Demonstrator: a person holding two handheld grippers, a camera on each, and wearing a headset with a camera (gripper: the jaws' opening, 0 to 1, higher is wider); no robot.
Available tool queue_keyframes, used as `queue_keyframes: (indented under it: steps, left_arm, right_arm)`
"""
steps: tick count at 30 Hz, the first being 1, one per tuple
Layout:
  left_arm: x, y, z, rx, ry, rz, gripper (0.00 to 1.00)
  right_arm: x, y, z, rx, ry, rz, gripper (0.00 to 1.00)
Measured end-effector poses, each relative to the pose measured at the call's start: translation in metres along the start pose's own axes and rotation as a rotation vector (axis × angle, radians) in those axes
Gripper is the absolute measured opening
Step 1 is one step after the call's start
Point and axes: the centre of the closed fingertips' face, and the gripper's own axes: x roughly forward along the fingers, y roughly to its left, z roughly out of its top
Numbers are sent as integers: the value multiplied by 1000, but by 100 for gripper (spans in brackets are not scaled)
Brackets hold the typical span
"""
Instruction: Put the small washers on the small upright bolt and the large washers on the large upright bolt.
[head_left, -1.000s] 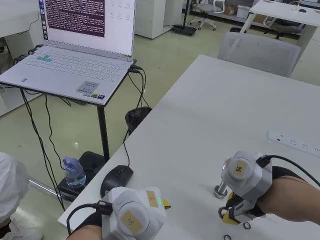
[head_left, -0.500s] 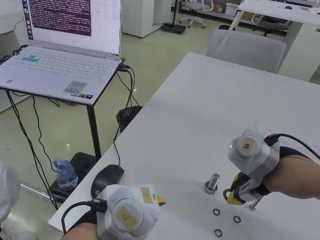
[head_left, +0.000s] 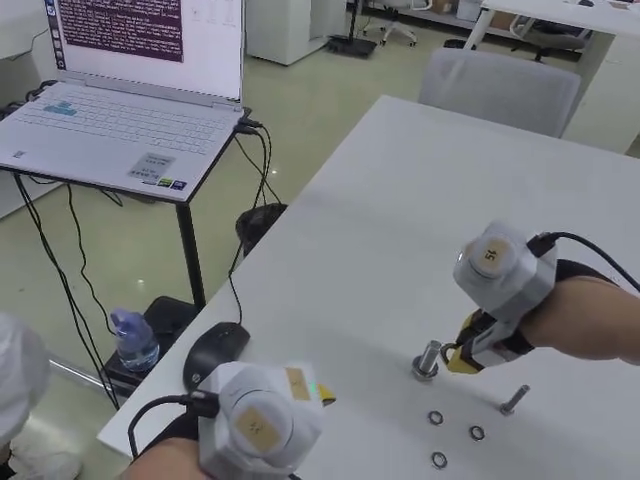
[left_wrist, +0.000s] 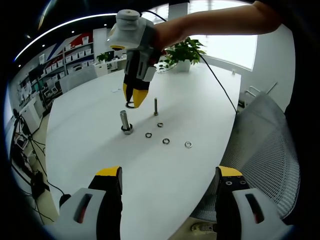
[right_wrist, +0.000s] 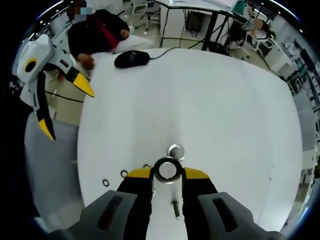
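Note:
The large upright bolt stands on the white table. My right gripper hovers just right of its top, shut on a large washer, with the bolt head just ahead of the ring. A thin small bolt stands further right. Three small washers lie flat in front of the bolts. In the left gripper view, the large bolt, the small bolt and several washers sit ahead. My left gripper is open and holds nothing, near the table's front edge.
A black mouse with its cable lies at the table's left corner. Left of the table, a laptop sits on a stand, with a water bottle on the floor. A grey chair is at the far side.
My right gripper has risen and moved left from beside the small bolt to the top of the large bolt, keeping the washer. The left gripper has stayed put.

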Motion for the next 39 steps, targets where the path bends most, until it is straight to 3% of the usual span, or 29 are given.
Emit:
queue_keyframes:
  steps: [11,39]
  left_arm:
    - [3,2,-1,1,6,-5,76]
    - [0,6,-11,-9,26,0,75]
  right_arm:
    - [10,-15,10,1,1,-7,22]
    - [47,-15,8,-24,58,28,22]
